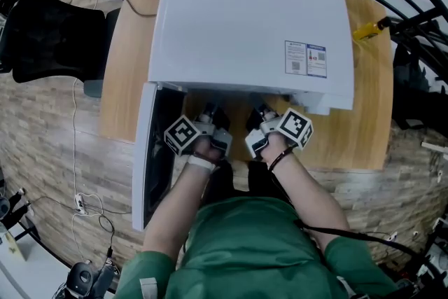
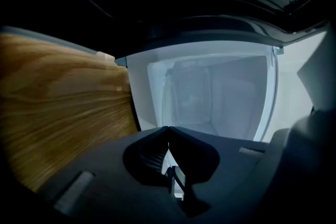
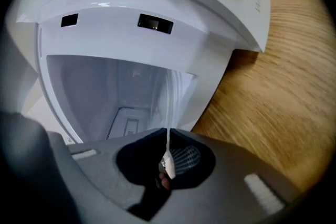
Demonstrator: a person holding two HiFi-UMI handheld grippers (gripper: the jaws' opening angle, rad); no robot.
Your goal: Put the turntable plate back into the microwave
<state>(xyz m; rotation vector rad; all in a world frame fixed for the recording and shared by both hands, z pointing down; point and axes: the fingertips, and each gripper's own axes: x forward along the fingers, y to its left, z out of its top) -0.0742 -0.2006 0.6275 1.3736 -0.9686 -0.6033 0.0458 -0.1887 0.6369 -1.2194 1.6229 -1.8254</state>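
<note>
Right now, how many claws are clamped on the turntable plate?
2. The left claw is shut on the rim of the turntable plate at the left, and the right claw on its rim at the right, in front of the open microwave.

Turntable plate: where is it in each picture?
Head view: not in it.
Left gripper view: the glass turntable plate fills the middle, its rim pinched in the left tongs.
Right gripper view: middle-left, its rim pinched in the right tongs.
Shared landmark: the wooden table.
</note>
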